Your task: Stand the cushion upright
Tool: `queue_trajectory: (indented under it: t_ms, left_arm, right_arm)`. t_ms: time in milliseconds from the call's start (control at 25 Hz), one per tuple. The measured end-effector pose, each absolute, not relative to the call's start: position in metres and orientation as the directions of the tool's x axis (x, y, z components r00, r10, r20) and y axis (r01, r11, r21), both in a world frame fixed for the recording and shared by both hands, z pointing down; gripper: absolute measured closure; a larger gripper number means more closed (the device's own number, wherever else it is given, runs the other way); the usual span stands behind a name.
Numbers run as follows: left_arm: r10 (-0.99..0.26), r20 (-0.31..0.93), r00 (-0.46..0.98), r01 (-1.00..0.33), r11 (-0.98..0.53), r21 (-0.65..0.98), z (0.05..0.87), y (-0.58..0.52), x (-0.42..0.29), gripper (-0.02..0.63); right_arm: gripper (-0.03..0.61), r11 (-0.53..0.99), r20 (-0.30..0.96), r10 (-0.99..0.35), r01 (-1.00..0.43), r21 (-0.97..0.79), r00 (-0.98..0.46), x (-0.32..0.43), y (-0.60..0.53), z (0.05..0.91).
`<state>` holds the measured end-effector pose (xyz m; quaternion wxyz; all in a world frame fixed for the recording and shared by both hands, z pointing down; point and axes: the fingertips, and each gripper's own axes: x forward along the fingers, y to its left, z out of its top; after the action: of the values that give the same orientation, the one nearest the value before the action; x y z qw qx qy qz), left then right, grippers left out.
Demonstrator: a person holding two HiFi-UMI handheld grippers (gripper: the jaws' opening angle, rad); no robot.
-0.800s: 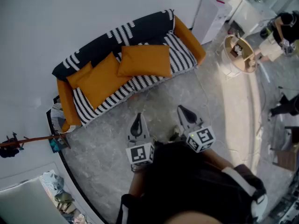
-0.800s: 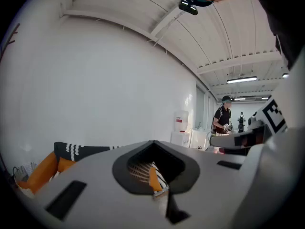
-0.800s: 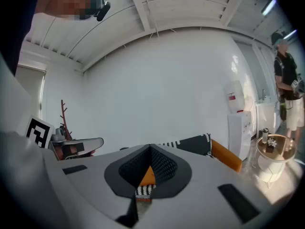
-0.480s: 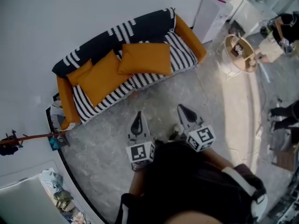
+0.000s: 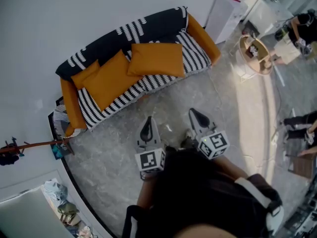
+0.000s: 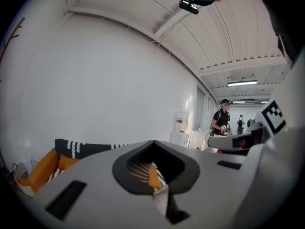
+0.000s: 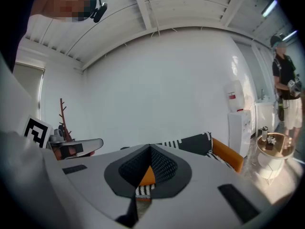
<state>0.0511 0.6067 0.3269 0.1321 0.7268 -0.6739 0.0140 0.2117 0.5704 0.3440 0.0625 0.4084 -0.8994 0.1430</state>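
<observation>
Two grey, smooth plastic grippers sit low in the head view, side by side just ahead of the person's dark-sleeved body. Each carries a white cube printed with black square markers. The left gripper has its jaws pressed together with nothing between them. The right gripper is likewise closed and empty. Both aim forward and slightly downward, and in each gripper view a sliver of orange and stripes shows through the gap framed by the dark ribbed pads. They look lined up on the couch for an approach, with no reach begun yet.

Between the grippers and the couch lies grey marbled stone floor, hard and glossy.

Beyond it the long sofa stands against a plain white wall. It wears a soft black cover banded with white stripes, and its padded arms are orange.

The orange rectangular fabric cushion lies flat on the seat toward the sofa's right end, well apart from both grippers. It looks plump, matte and soft, so it will likely sag unless propped against the backrest.

A larger orange square cushion and a smaller orange cushion overlap further left. Whether they lean or lie flat is unclear.

A round wooden side table stands off to the right.
</observation>
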Motion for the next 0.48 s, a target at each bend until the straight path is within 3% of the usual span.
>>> queue_trajectory:
  t_ms: [480]
  left_arm:
    - [-0.970,0.202,0.137,-0.978,-0.101,0.182,0.343,0.604,0.027,0.624]
  right_arm:
    - [0.592,0.603,0.242,-0.733,-0.772,-0.201,-0.636,0.181,0.567,0.357]
